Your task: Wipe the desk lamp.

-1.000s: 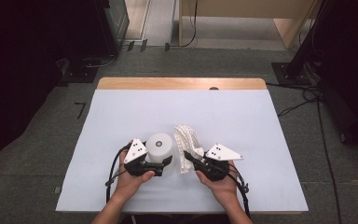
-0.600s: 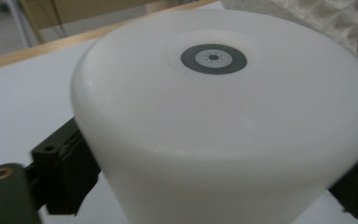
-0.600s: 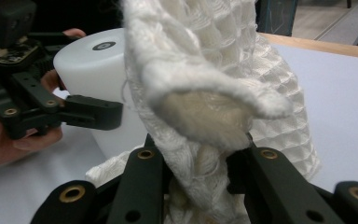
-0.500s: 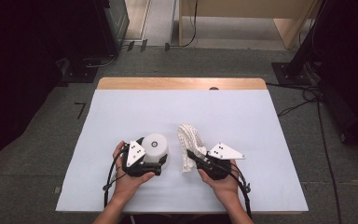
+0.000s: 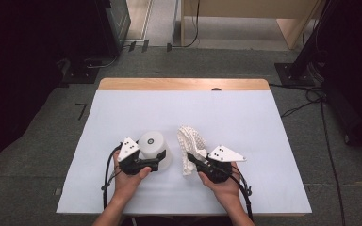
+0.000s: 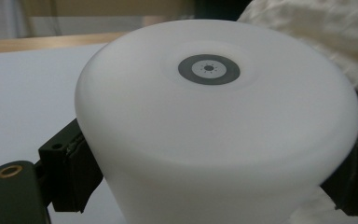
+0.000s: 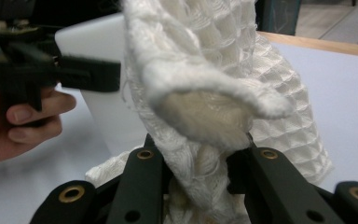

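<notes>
My left claw (image 5: 156, 159) has just closed back onto the white cup (image 5: 153, 147), upside down on the tabletop (image 5: 264, 122) and a bit nearer me now; my right claw (image 5: 194, 162) pinches the cloth (image 5: 191, 141), ready to wipe

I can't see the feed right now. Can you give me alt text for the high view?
On a white-covered table, the left gripper clamps a white, upturned, cup-shaped plastic container, while the right gripper pinches a bunched white waffle-weave cloth held upright beside it. The person's forearms enter from the bottom edge, and dark floor surrounds the table.
</notes>
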The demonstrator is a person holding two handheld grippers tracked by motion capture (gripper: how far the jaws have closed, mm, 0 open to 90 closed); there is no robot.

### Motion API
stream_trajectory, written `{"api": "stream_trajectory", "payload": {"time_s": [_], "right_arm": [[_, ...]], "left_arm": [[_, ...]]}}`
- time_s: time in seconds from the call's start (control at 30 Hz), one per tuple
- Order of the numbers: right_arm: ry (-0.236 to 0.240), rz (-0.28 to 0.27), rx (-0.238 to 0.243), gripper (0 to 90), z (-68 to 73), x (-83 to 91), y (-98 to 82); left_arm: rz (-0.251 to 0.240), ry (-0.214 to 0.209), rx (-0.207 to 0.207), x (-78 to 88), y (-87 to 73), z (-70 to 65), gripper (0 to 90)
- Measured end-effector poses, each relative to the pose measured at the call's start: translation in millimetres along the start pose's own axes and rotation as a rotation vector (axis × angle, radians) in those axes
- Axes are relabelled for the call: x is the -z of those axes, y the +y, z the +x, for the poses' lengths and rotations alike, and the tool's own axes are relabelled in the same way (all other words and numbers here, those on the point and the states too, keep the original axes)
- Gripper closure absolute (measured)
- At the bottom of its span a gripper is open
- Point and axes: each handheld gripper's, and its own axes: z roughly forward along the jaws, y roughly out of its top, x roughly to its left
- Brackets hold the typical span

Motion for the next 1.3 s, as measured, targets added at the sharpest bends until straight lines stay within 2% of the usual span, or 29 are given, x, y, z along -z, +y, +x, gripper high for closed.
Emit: {"api": "stream_trajectory", "payload": {"time_s": [0.03,0.1,0.17,0.23,0.43,0.63,0.7,0.8,0.97,1.13,1.2,1.3], "right_arm": [[0.007,0.001,0.003,73.6,2.7,-0.4,1.1],[0.029,-0.004,0.007,73.6,7.6,-2.4,2.2],[0.061,0.001,0.005,73.6,12.0,-5.5,1.1],[0.070,0.018,0.013,73.6,16.8,-10.3,-2.1],[0.077,0.012,-0.007,73.7,17.8,-9.9,-2.8],[0.076,-0.048,0.009,73.7,17.3,2.4,9.4],[0.074,-0.059,0.019,73.7,16.0,5.8,12.0],[0.068,-0.048,0.032,73.7,15.1,5.3,11.0],[0.084,0.009,-0.001,73.7,11.5,-7.7,-2.6],[0.094,0.040,-0.006,73.7,15.1,-15.9,-9.1],[0.097,0.040,-0.002,73.7,15.7,-16.9,-9.1],[0.088,0.038,-0.001,73.7,15.3,-15.6,-8.1]], "left_arm": [[-0.016,-0.050,0.015,2.5,2.6,2.4,8.6],[-0.045,-0.114,0.032,5.9,6.3,3.6,8.6],[-0.065,-0.156,0.037,8.1,8.4,2.7,8.6],[-0.069,-0.194,0.038,8.7,9.1,1.0,8.7],[-0.008,-0.241,-0.012,1.1,6.0,-7.9,8.7],[0.075,-0.240,-0.099,-10.5,-0.1,-21.9,8.7],[0.094,-0.237,-0.107,-13.6,-1.8,-24.2,8.7],[0.090,-0.229,-0.114,-12.7,-1.2,-24.0,8.7],[0.021,-0.210,-0.073,-1.1,6.8,-14.9,8.7],[-0.038,-0.190,-0.027,7.7,11.7,-5.8,8.7],[-0.037,-0.200,-0.015,7.7,11.4,-3.9,8.8],[0.001,-0.221,-0.033,2.5,8.7,-6.8,8.8]]}}
